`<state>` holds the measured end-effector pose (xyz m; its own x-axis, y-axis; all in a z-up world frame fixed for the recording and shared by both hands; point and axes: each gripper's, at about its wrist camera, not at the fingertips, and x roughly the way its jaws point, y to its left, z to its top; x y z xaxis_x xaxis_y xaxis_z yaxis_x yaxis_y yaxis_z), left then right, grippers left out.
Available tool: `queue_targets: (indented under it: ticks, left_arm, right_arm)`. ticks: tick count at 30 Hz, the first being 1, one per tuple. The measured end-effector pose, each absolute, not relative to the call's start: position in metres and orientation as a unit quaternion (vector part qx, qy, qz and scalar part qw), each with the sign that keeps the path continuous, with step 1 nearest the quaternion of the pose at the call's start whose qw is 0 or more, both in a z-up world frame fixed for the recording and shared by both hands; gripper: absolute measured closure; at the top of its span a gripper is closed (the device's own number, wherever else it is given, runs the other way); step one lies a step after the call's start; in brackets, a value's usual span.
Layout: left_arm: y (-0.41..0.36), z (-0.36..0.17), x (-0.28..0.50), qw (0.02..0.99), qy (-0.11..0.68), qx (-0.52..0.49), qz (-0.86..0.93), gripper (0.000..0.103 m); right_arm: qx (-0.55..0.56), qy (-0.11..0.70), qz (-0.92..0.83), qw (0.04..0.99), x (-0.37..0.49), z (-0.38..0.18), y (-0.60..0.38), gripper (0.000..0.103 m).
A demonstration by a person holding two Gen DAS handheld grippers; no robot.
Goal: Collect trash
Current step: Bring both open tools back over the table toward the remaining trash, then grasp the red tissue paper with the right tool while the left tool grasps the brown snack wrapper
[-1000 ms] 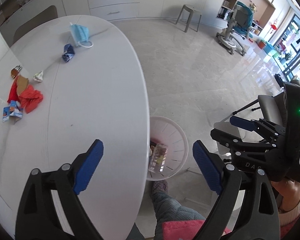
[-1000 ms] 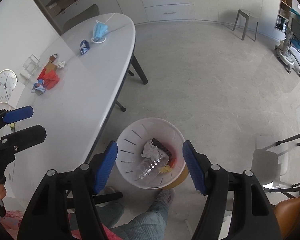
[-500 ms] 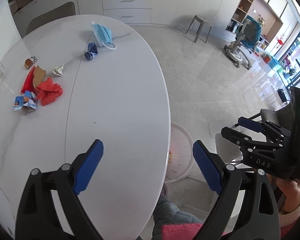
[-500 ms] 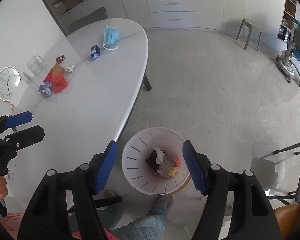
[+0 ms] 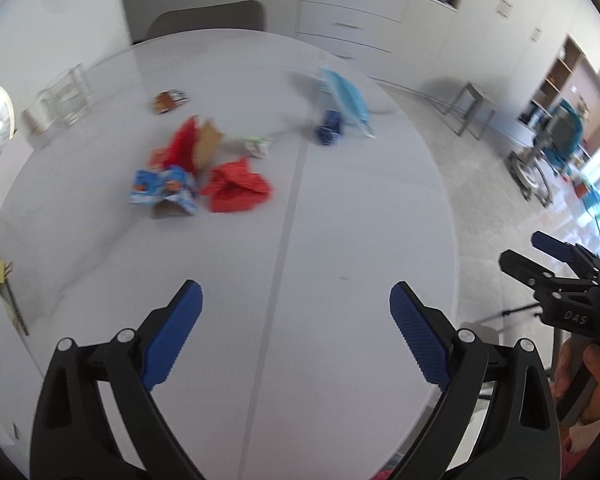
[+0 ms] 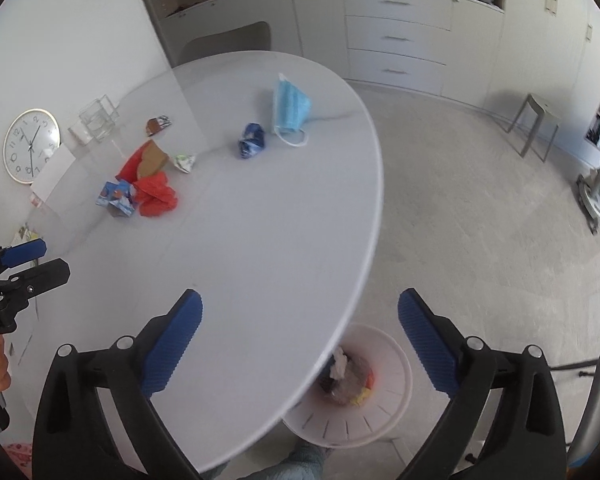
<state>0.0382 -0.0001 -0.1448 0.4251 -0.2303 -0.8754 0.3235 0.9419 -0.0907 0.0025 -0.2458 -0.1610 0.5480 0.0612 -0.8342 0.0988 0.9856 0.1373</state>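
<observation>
Trash lies on the far half of the white oval table: a blue face mask, a crumpled dark blue wrapper, a red crumpled wrapper, a blue printed carton, a brown card scrap and a small white wrapper. The white bin with trash in it stands on the floor, partly under the table's near edge. My right gripper hangs above that edge, its jaws opening with nothing between them. My left gripper is open and empty over the table's near part.
A wall clock leans at the table's far left beside a clear rack. A chair stands behind the table. A grey stool and cabinets line the far floor. A person's foot is by the bin.
Both grippers moved from over the bin toward the table, so the trash pile appears nearer. The right gripper's jaws have spread wider. The bin slid to the lower edge of the right view.
</observation>
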Motion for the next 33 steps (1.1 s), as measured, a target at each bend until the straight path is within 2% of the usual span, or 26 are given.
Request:
queue_targets:
  ticks: [13, 26, 33]
  left_arm:
    - [0.127, -0.174, 0.095, 0.845, 0.529, -0.04, -0.065, 0.012]
    - [0.134, -0.218, 0.159, 0.821, 0.556, -0.115, -0.063, 0.012]
    - [0.145, -0.227, 0.187, 0.821, 0.559, -0.104, -0.051, 0.012]
  right_arm:
    - [0.027, 0.489, 0.115, 0.864, 0.108, -0.183, -0.122, 0.003]
    - [-0.096, 0.499, 0.238, 0.828, 0.195, -0.236, -0.058, 0.003]
    - [-0.079, 0.514, 0.244, 0.818, 0.216, -0.256, -0.057, 0.026]
